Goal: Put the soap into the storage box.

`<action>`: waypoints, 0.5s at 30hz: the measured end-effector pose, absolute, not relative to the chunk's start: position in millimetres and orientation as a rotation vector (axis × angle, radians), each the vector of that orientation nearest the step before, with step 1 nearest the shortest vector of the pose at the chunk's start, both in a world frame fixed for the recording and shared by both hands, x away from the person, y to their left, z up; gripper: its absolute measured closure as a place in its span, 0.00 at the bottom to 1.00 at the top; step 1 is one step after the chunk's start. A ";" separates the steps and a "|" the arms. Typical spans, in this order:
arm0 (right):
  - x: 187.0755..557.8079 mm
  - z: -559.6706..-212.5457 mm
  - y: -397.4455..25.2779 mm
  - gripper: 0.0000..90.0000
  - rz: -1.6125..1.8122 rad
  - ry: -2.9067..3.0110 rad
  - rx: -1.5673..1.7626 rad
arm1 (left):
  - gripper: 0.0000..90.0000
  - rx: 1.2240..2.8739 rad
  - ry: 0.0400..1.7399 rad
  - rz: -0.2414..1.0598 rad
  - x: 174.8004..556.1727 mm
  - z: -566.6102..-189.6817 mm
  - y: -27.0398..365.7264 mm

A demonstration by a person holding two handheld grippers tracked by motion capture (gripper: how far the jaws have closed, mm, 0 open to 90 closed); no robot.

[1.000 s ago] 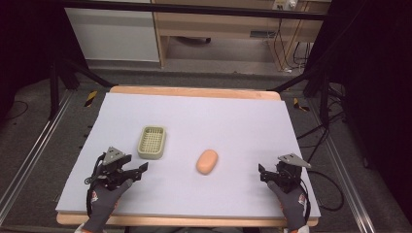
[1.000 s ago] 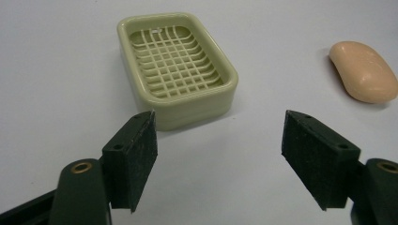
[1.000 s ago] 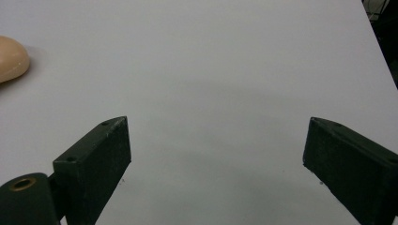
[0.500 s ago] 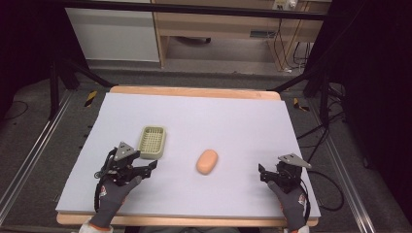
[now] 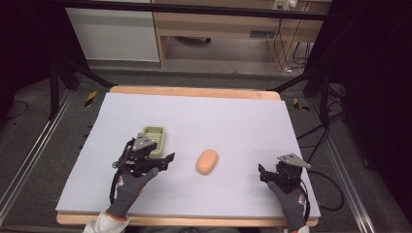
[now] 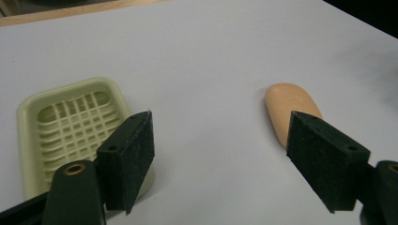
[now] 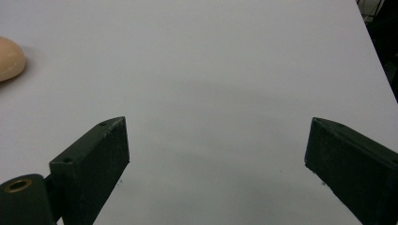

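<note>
An orange oval soap bar (image 5: 207, 161) lies flat near the middle of the pale table sheet (image 5: 218, 121). To its left sits a pale green slotted soap dish (image 5: 154, 138), with nothing in it. My left gripper (image 5: 167, 161) hovers just in front of the dish, open, its jaws pointing right toward the soap. In the left gripper view the dish (image 6: 70, 126) lies behind the left jaw and the soap (image 6: 291, 110) behind the right jaw. My right gripper (image 5: 262, 174) rests at the front right, open with nothing between its jaws. The soap (image 7: 10, 58) appears at the far left of the right gripper view.
The sheet lies on a wooden table whose edge (image 5: 194, 91) shows at the back. Metal frame rails (image 5: 29, 155) run along the left side, and cables (image 5: 330, 179) trail off the table's right. A cabinet (image 5: 114, 34) stands behind.
My left gripper has moved forward and to the right, from the table's left front to just in front of the soap dish. The right gripper has stayed put.
</note>
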State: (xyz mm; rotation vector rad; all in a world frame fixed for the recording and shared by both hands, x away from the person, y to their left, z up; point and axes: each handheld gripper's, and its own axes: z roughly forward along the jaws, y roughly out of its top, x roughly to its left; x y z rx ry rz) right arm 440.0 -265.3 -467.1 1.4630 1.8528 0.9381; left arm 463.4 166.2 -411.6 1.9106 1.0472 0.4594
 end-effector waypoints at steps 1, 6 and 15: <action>440.1 -467.1 -265.1 0.08 0.938 1.854 1.463 | 0.26 1.914 1.044 0.459 464.0 -411.1 162.9; 440.4 -466.9 -265.0 0.08 0.932 1.855 1.460 | 0.26 1.917 1.031 0.454 468.4 -409.7 151.0; 441.1 -466.4 -264.2 0.08 0.929 1.853 1.460 | 0.25 1.947 1.025 0.440 471.0 -418.7 142.3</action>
